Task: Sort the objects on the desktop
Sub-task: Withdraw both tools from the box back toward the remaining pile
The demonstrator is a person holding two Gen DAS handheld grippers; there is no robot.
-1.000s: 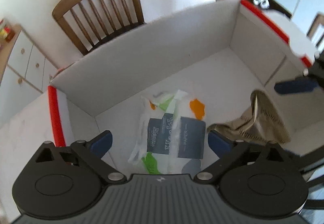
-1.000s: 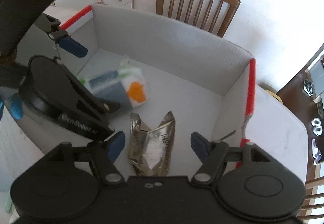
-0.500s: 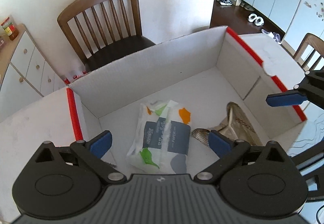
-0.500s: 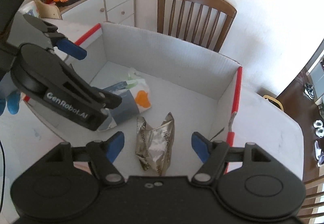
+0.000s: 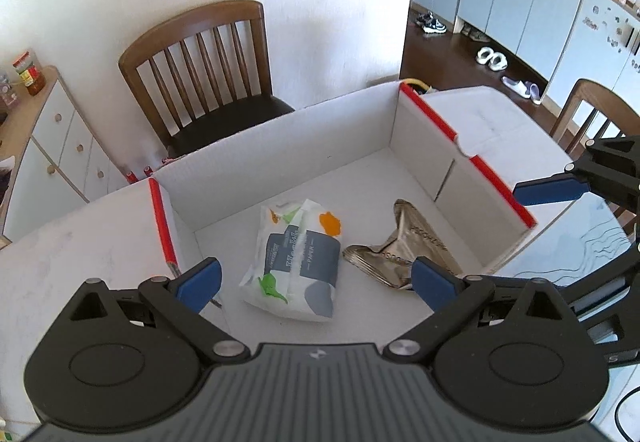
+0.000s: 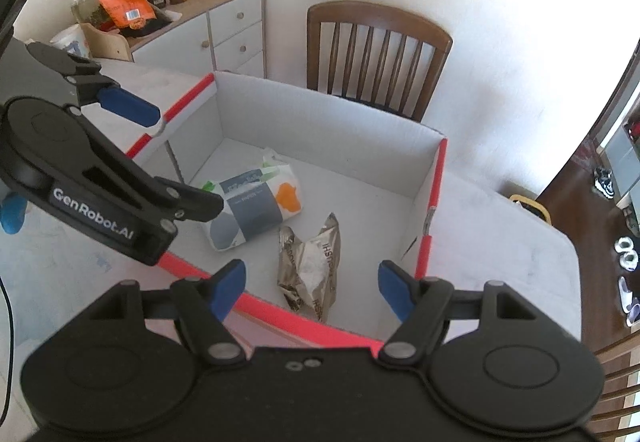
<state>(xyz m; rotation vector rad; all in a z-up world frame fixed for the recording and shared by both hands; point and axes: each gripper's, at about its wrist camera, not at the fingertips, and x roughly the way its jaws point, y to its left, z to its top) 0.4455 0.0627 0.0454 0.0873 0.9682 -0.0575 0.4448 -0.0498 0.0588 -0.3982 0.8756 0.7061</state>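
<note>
Both open grippers hang above the white cardboard box with red-taped edges [image 5: 460, 140], which holds two packets.

The left gripper [image 5: 316, 282] and the right gripper [image 6: 310, 288] stand with blue pads wide apart, gripping nothing. On the box floor lie the soft white plastic tissue pack with grey label and orange and green marks [image 5: 298, 260] and, just beside it, the crumpled metallic gold foil wrapper [image 6: 312, 266]. A likely risk: the thin cardboard walls are light, so a pad catching a taped rim could drag or tip the box. The slick, creased foil may slip or tear if pinched, and the squashy pack can bulge out of a grip.
</note>
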